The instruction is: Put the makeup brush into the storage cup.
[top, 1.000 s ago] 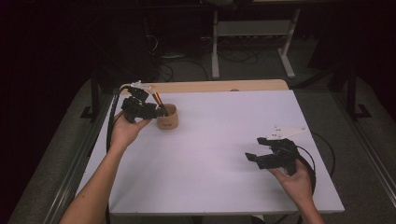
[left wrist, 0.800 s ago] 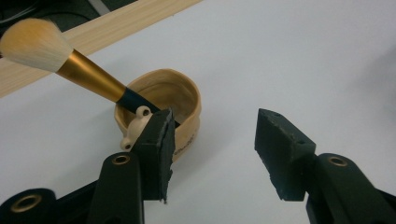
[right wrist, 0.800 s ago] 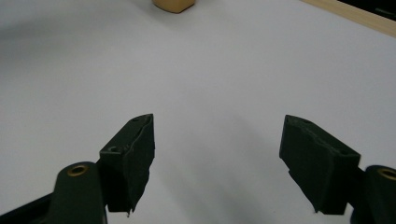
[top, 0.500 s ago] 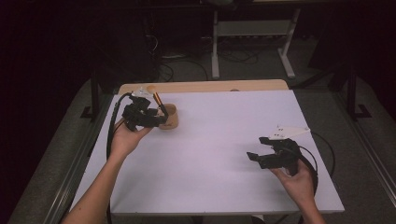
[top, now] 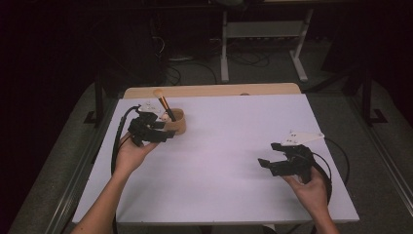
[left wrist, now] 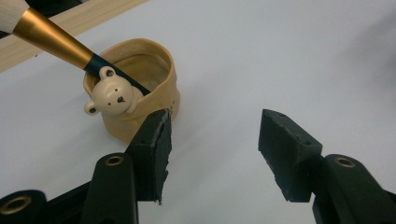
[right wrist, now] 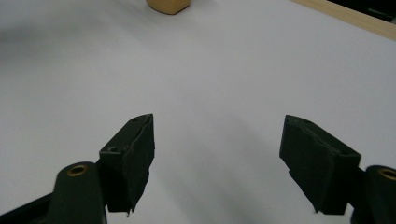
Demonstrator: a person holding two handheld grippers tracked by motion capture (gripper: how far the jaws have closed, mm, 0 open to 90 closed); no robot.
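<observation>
A tan cup with a small bear face on its rim stands at the table's far left. A makeup brush with a gold ferrule leans out of it. My left gripper sits just on the near-left side of the cup, apart from it. Its jaws have just been opening and stand open with nothing between them. At the near right, my right gripper hovers over bare table, also open and empty. The cup's base shows far off in the right gripper view.
The white table top has a wooden strip along its far edge. Black cables trail from both grippers, one looping at the right edge. A metal stand sits on the floor beyond the table.
My left gripper has drawn back from the cup toward the near side and a little lower, and its jaws stand wider apart. The brush stays in the cup. The right gripper has not moved.
</observation>
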